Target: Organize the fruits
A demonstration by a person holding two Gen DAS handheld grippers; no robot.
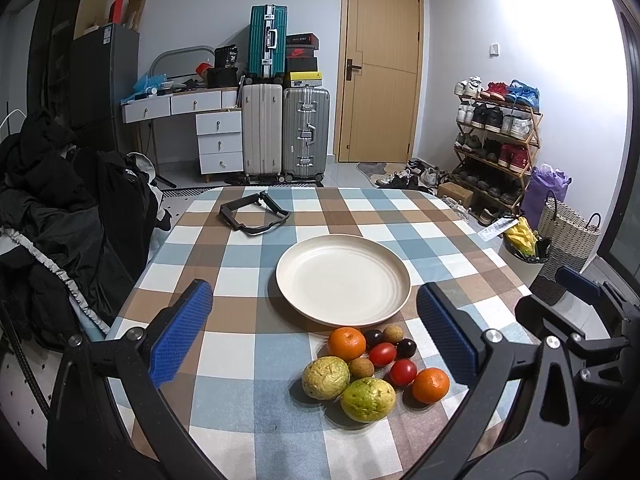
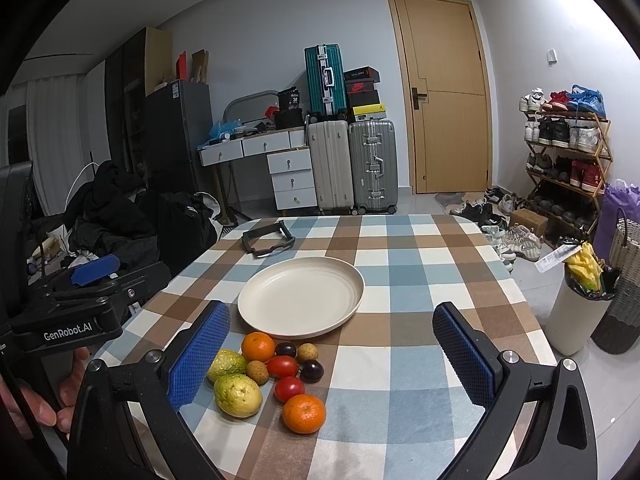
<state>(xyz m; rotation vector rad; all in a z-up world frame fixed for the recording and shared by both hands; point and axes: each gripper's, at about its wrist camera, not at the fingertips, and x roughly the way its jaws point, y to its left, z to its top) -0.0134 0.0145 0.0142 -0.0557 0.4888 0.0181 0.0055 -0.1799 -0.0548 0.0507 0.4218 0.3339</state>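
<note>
On the checked worktop [image 1: 248,344], the fruit cluster [image 1: 372,364] lies just in front of the empty plate [image 1: 344,280]. Both the left gripper [image 1: 316,336] and right gripper [image 2: 332,352] hover with jaws wide apart, holding nothing. No fruit appears moved yet; next, one gripper must descend and close on a single piece, likely an outer orange [image 2: 304,413].

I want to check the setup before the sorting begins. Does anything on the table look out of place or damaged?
One oddity: a black strap-like frame lies on the tablecloth beyond the empty plate, unrelated to the fruit. Nothing looks spilled or damaged.
</note>
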